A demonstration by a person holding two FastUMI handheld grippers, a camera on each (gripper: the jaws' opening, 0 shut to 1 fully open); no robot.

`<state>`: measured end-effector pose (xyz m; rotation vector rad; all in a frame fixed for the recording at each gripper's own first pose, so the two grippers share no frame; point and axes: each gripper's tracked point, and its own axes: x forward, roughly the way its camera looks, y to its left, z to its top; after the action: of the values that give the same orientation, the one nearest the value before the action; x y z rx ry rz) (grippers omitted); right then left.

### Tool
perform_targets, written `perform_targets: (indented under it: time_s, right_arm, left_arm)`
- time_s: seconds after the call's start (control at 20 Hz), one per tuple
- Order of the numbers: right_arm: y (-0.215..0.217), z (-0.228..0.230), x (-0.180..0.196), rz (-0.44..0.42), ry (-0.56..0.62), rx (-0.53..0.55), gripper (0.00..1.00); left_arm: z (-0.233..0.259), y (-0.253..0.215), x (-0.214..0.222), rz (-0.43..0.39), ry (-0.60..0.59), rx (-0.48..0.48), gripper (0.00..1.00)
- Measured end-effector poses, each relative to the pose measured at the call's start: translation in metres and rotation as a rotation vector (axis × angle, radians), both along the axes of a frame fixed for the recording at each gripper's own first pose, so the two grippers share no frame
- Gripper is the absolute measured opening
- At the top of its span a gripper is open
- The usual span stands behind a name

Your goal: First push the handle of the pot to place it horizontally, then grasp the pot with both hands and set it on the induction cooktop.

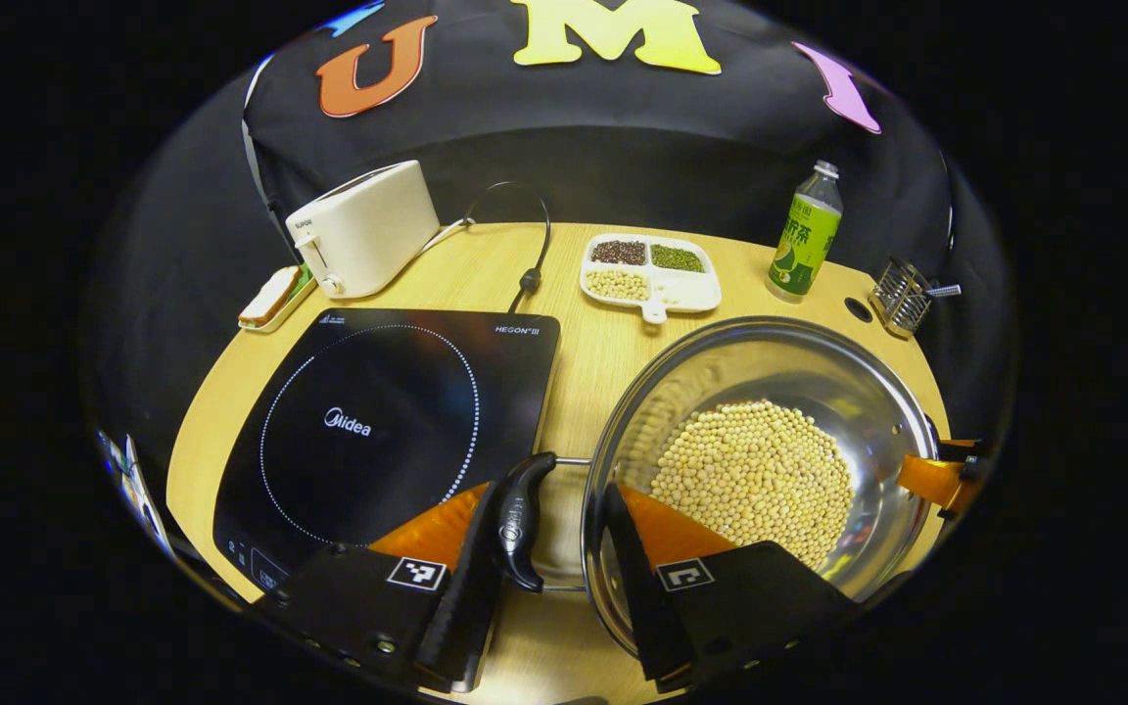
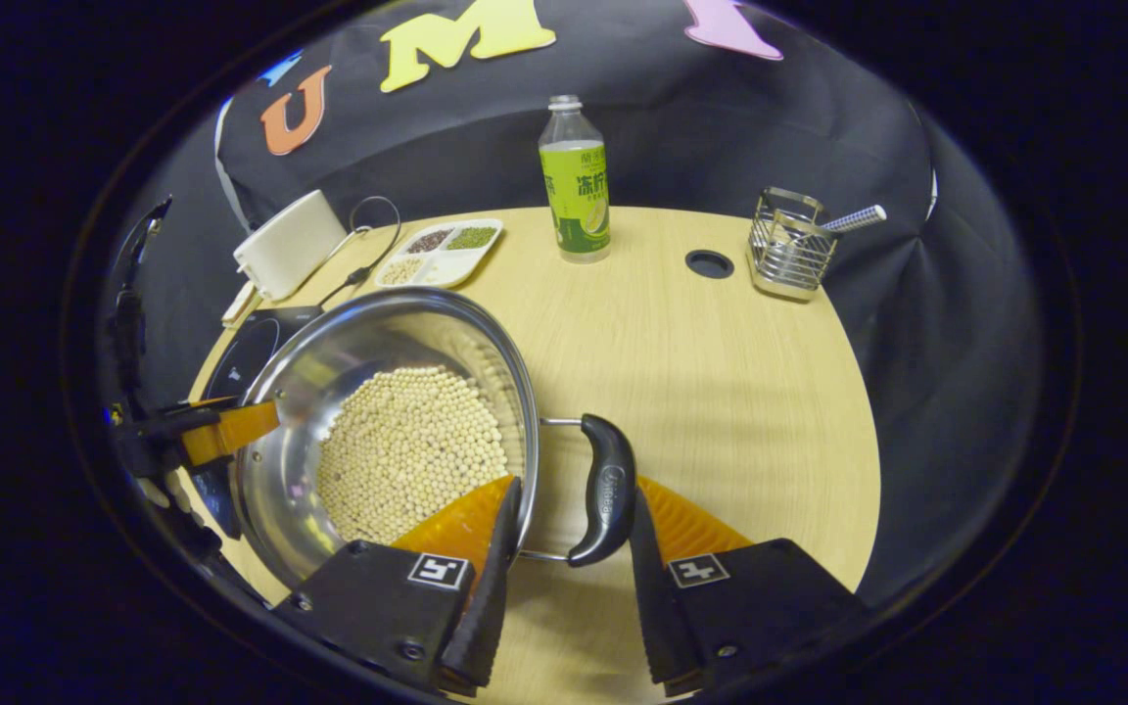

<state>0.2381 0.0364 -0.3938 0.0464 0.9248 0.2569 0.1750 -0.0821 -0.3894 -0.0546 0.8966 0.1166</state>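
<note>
Here the left gripper (image 1: pixel 556 548) stands open around the black curved left handle (image 1: pixel 523 519) of the shiny round steel pot (image 1: pixel 819 377): one finger lies outside the handle, the other reaches over the rim inside the pot, neither clearly pressing. In the right gripper view the right gripper (image 2: pixel 564 548) stands open likewise, astride the pot's black right handle (image 2: pixel 606 501), one finger inside the rim. The pot sits on the pale wooden table (image 2: pixel 721 392), holding a heap of pale yellow soybeans (image 1: pixel 755 475), just right of the black glass induction cooktop (image 1: pixel 378 421). Farther back stand a white toaster (image 1: pixel 363 227), a white divided dish of beans (image 1: pixel 652 269), a green-labelled bottle (image 1: pixel 807 235) and a wire metal holder (image 2: pixel 789 245).
</note>
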Motion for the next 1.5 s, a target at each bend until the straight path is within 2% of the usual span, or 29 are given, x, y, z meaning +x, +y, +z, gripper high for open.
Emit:
perform_targets:
  time_s: [0.2,0.8,1.3,1.45,1.5]
  right_arm:
    - [0.0,0.002,-0.001,0.0,-0.007,0.017,0.58]
    - [0.015,0.031,-0.009,-0.025,-0.07,0.001,0.58]
    - [0.067,0.064,-0.015,-0.035,-0.123,0.019,0.6]
    - [0.087,0.072,-0.018,-0.031,-0.133,0.022,0.57]
    - [0.094,0.075,-0.018,-0.027,-0.135,0.023,0.6]
  left_arm:
    - [0.002,0.0,-0.005,0.009,0.001,-0.034,0.61]
    - [0.023,0.019,0.001,-0.035,-0.034,-0.039,0.61]
    - [0.051,0.07,0.004,-0.042,-0.082,-0.036,0.61]
    - [0.057,0.089,0.001,-0.032,-0.088,-0.042,0.61]
    - [0.059,0.096,0.0,-0.029,-0.091,-0.04,0.61]
